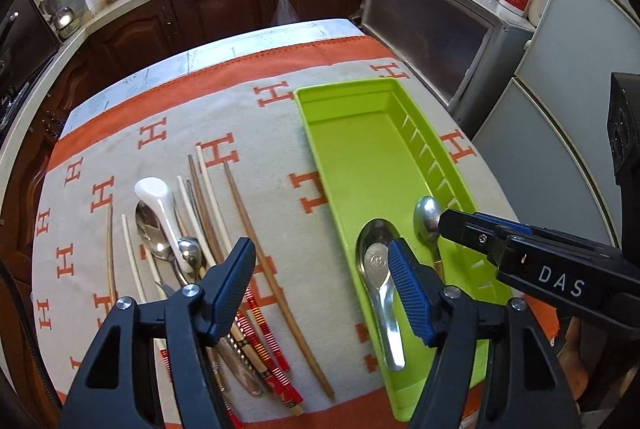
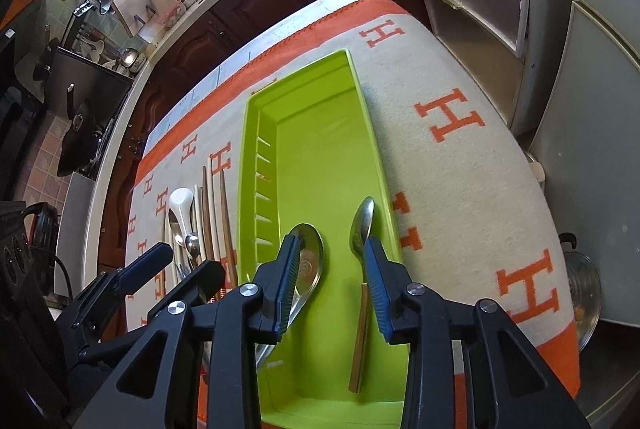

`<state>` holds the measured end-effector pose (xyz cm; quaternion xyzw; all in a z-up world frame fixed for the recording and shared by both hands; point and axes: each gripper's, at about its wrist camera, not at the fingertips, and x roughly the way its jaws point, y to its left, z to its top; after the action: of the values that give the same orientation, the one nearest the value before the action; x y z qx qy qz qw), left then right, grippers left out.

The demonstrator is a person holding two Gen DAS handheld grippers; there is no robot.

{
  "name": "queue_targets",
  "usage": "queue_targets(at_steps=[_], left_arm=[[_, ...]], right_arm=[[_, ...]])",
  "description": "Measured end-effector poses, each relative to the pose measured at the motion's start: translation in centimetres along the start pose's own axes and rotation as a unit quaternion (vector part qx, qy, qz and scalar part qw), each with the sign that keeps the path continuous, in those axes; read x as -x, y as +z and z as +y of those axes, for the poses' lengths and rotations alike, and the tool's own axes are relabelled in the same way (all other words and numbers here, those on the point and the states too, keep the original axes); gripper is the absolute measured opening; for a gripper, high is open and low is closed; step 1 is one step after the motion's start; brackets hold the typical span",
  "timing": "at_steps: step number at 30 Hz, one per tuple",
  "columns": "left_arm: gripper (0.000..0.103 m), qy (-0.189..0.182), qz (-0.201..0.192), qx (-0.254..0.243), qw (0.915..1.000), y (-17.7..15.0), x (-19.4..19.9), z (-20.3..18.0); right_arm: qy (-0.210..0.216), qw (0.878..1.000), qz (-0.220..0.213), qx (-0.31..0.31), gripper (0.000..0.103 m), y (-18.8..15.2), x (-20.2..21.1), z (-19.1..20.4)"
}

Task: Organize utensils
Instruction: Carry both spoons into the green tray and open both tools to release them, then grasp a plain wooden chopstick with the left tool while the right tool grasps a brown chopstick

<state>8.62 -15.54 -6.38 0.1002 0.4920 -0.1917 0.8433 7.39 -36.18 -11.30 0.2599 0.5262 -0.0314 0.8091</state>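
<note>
A lime green tray (image 1: pixel 360 133) lies on the orange-and-grey cloth; it also shows in the right wrist view (image 2: pixel 312 133). In it lie a wide steel spoon (image 1: pixel 376 261) (image 2: pixel 310 261) and a wooden-handled spoon (image 1: pixel 427 219) (image 2: pixel 362 225). Left of the tray lie a white ceramic spoon (image 1: pixel 158 197), steel spoons (image 1: pixel 150 233) and several chopsticks (image 1: pixel 256 229). My left gripper (image 1: pixel 322 261) is open and empty above the cloth between pile and tray. My right gripper (image 2: pixel 332 249) is open and empty over the tray; it shows in the left wrist view (image 1: pixel 452 225).
A grey cabinet (image 1: pixel 432 37) and fridge (image 1: pixel 580 77) stand right of the table. Dark wood cupboards (image 1: pixel 224 5) and a cluttered counter run behind it. A steel pot (image 2: pixel 580 285) sits low at the right table edge.
</note>
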Motion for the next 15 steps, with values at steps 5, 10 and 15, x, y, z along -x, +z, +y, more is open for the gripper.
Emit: queue_targets(at_steps=[5,10,15], left_arm=[[0.073,0.009,-0.003,0.006,0.9999,-0.9,0.9,0.9],[0.075,0.020,-0.011,0.012,0.9997,-1.8,2.0,2.1],[0.078,0.033,-0.023,0.025,0.9989,-3.0,3.4,4.1]], right_arm=[[-0.001,1.000,0.004,0.011,0.034,-0.4,0.0,1.3],[-0.004,0.999,0.001,0.032,0.034,-1.3,0.6,3.3],[-0.009,0.999,0.000,0.051,0.034,-2.4,1.1,5.4]])
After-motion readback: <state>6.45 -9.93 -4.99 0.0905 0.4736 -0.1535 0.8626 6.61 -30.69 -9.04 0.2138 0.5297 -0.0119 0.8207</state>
